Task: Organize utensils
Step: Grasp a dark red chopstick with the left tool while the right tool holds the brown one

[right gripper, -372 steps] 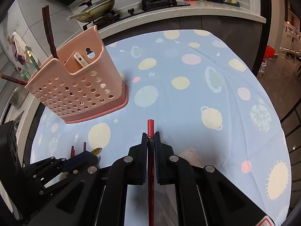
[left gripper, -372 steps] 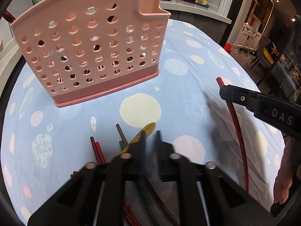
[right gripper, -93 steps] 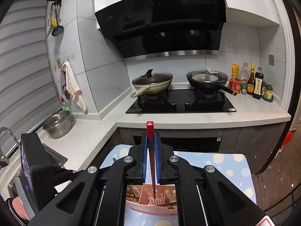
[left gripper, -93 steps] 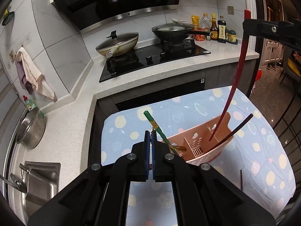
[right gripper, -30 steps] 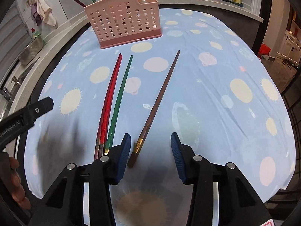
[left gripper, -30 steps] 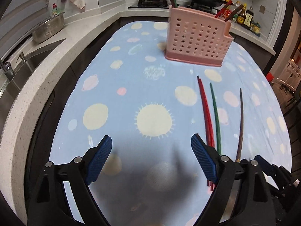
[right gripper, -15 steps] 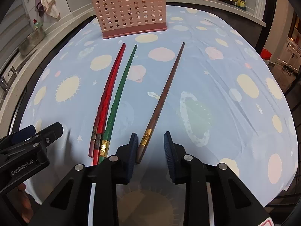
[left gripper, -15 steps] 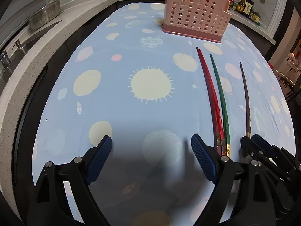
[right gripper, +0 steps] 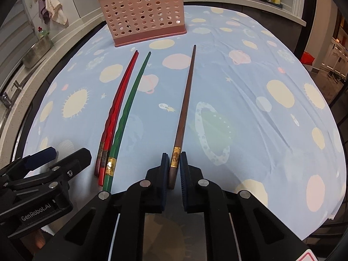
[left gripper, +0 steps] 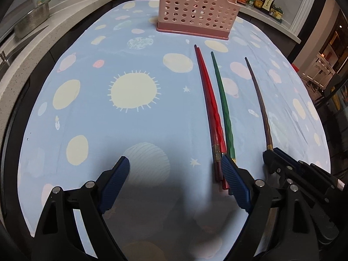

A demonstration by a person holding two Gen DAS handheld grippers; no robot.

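My right claw (right gripper: pixel 174 167) points steeply down at the counter (right gripper: pixel 250 91), which is covered by a blue cloth printed with suns and planets. Its jaws are closing, and the thick, gold-banded end of the brown chopstick (right gripper: pixel 184 108) lies between them. The left blue pad (right gripper: pixel 164 163) is against the stick; a thin gap shows on the other side, so I cannot tell that the grip is firm. The stick runs straight ahead from this claw, flat on the cloth, its thin tip pointing toward the pink perforated utensil basket (right gripper: pixel 141 17) far in front.

Just to the left of my right claw lie the two red chopsticks (right gripper: pixel 118 104) pressed together, with the green chopstick (right gripper: pixel 130 100) beside them, all flat and pointing toward the basket as well. More utensil handles stick out of the top of the basket.

My left claw (left gripper: pixel 176 169) hangs wide open over the cloth, with nothing between its jaws. Its right fingertip (left gripper: pixel 228 163) sits just over the near ends of the red pair and the green stick; I cannot tell if it touches them. The basket stands upright well ahead of it, slightly to the right.
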